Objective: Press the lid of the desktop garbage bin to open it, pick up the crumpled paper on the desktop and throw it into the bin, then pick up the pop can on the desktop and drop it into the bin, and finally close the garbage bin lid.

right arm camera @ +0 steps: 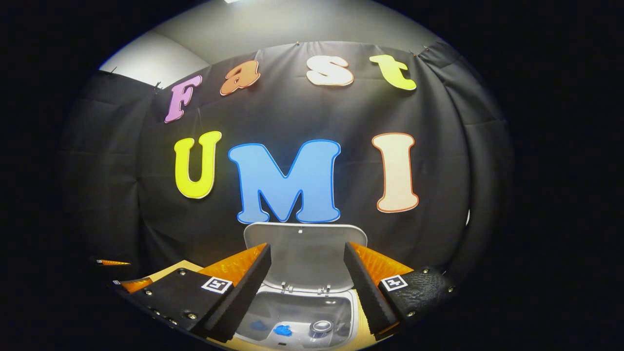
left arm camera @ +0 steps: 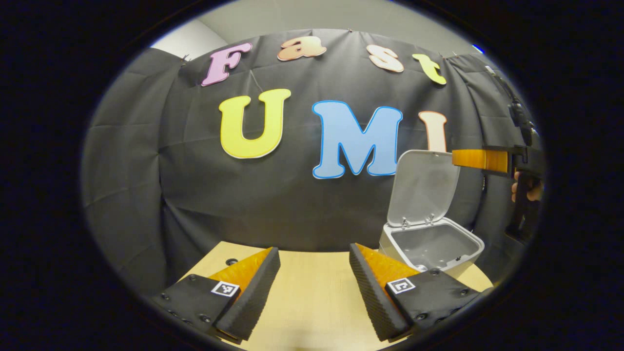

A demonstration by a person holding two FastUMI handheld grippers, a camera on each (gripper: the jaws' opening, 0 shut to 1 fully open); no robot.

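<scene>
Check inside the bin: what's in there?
In the right gripper view, the open bin holds the pop can, top end showing, and a blue crumpled piece beside it. The near part of the floor is hidden by the bin's front wall and the right gripper.

bin point(right arm camera: 297, 312) front cut off by edge, blue item point(right arm camera: 282, 330) unidentifiable

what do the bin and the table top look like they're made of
Bin: seemingly moulded plastic, pale grey and smooth, with a soft sheen on its raised lid. Table top: light wood or wood-look laminate, matte with faint grain; which one is unclear.
</scene>
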